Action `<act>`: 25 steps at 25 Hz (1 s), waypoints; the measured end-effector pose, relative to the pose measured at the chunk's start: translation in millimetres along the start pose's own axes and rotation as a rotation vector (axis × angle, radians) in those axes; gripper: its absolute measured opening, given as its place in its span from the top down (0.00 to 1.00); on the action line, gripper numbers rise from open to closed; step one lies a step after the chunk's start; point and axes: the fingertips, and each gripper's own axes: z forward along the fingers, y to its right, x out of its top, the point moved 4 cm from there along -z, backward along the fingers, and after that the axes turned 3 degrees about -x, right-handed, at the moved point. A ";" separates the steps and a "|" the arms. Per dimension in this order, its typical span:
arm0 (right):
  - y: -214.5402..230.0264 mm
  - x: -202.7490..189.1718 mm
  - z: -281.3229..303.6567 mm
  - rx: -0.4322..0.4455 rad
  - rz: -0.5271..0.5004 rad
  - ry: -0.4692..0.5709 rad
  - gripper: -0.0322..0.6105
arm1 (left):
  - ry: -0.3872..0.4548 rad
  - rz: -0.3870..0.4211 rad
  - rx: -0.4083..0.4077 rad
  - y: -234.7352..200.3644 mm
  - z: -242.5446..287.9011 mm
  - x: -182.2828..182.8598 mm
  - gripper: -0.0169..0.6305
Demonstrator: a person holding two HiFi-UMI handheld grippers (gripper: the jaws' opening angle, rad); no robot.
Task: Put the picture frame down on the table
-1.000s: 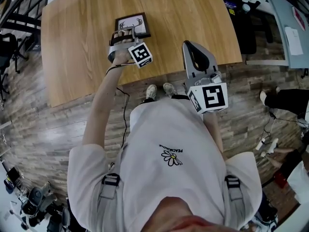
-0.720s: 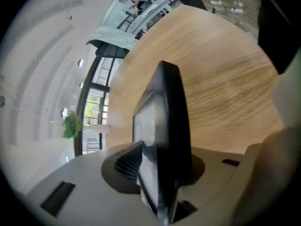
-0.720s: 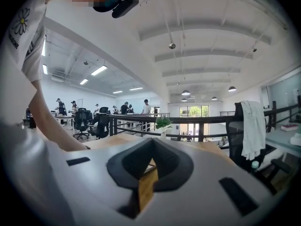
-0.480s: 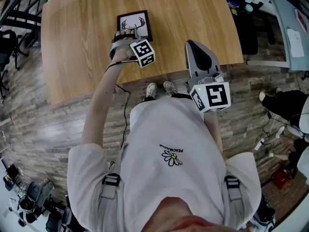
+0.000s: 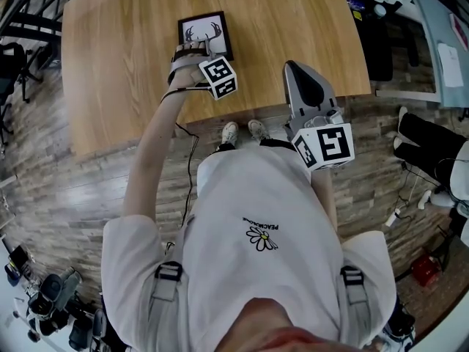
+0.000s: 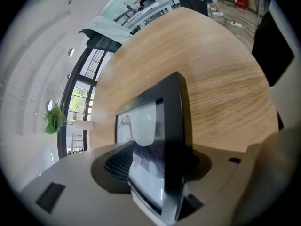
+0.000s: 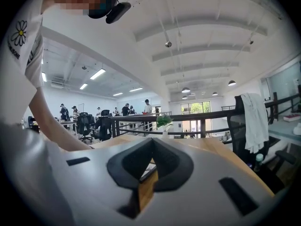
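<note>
Left claw [image 5: 195, 49] just opening wide, black frame [image 5: 206, 32] with antler print loose between its jaws, on tabletop [image 5: 117, 64] well inside the edges, open wood around, right claw [image 5: 294, 70] closed at near edge.

Left of table: bare wood of the table [image 5: 110, 72] runs wide from its left edge to the picture frame [image 5: 204, 28], open to a pass
Middle: the picture frame lies low on the wood, the only thing in the way there
Frame's near edge: the left hand-held gripper [image 5: 193, 50] stands over it, its jaws just opened apart, with the frame's edge between them
Near edge: the person's left arm [image 5: 157, 145] crosses it towards that gripper
Right of table: bare wood beyond the frame; the right hand-held gripper [image 5: 297, 72] hangs over the near right part, jaws together, well apart from the frame
Off the right edge: a dark chair [image 5: 382, 46] stands near
Off the left edge: a dark railing [image 5: 26, 28]
</note>
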 end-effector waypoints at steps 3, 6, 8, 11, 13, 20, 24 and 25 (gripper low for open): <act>-7.3 -0.1 1.8 0.035 0.006 -0.002 0.94 | 0.006 -0.007 -0.059 1.2 -0.8 -1.4 0.54; -12.9 -2.2 3.5 0.068 0.012 -0.007 0.94 | 0.009 -0.013 -0.136 3.4 -1.1 -0.2 0.50; -14.2 -4.1 4.9 0.073 0.019 -0.012 0.93 | 0.014 -0.016 -0.156 3.8 -0.8 0.2 0.49; -14.7 -5.6 7.8 0.080 0.028 -0.019 0.94 | 0.032 -0.023 -0.173 4.0 -0.5 -1.3 0.49; -13.9 -5.4 9.7 0.084 0.035 -0.020 0.94 | 0.042 -0.023 -0.190 3.8 -0.5 -1.5 0.49; -17.7 -4.5 15.4 0.116 0.067 -0.014 0.93 | 0.069 0.007 -0.262 2.0 2.3 -0.9 0.47; -20.6 -4.0 18.3 0.128 0.060 -0.015 0.94 | 0.071 0.029 -0.306 0.3 4.7 -1.3 0.45; -20.5 -4.3 18.8 0.129 0.061 -0.017 0.94 | 0.072 0.032 -0.318 0.0 5.2 -1.5 0.45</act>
